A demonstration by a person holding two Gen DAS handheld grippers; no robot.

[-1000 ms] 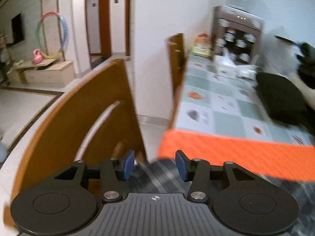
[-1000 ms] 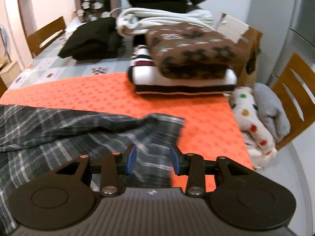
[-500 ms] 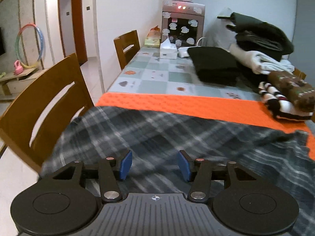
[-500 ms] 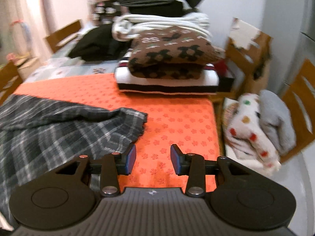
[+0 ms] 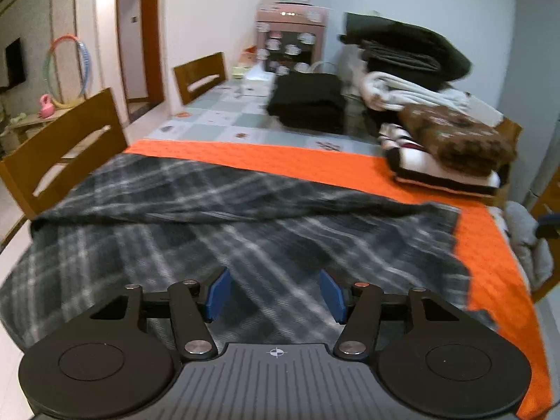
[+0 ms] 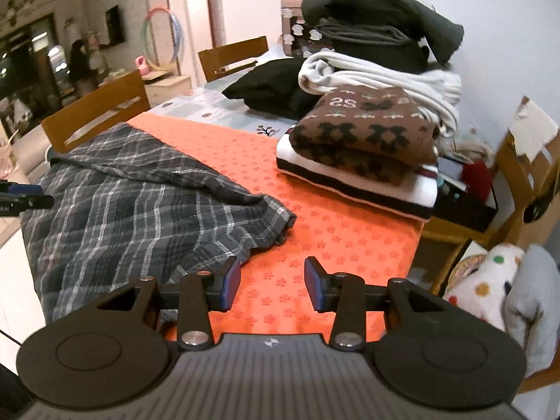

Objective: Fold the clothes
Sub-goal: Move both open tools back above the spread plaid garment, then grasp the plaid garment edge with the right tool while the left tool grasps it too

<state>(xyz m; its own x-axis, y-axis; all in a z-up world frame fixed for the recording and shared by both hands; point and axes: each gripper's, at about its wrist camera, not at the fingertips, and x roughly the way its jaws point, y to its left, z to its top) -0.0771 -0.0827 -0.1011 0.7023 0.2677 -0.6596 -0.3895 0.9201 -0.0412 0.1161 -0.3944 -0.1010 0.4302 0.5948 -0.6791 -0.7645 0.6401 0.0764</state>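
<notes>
A dark grey plaid garment [image 5: 217, 231] lies spread over the orange mat [image 5: 315, 164], with a fold ridge across its far part. My left gripper [image 5: 273, 295] is open and empty just above the garment's near part. In the right wrist view the same garment [image 6: 140, 203] covers the left of the mat [image 6: 336, 231]. My right gripper [image 6: 271, 283] is open and empty over bare mat, just right of the garment's near right corner. The left gripper's tip [image 6: 24, 197] shows at the left edge of that view.
A stack of folded clothes [image 6: 367, 140] sits at the mat's far right, with a black folded pile [image 5: 308, 101] behind. Wooden chairs [image 5: 63, 154] stand on the left. A chair with spotted and grey fabrics [image 6: 504, 287] is on the right.
The left gripper has swung from facing the chair and room to facing the table over the garment. The right gripper has drawn back and to the right, off the garment onto bare mat.
</notes>
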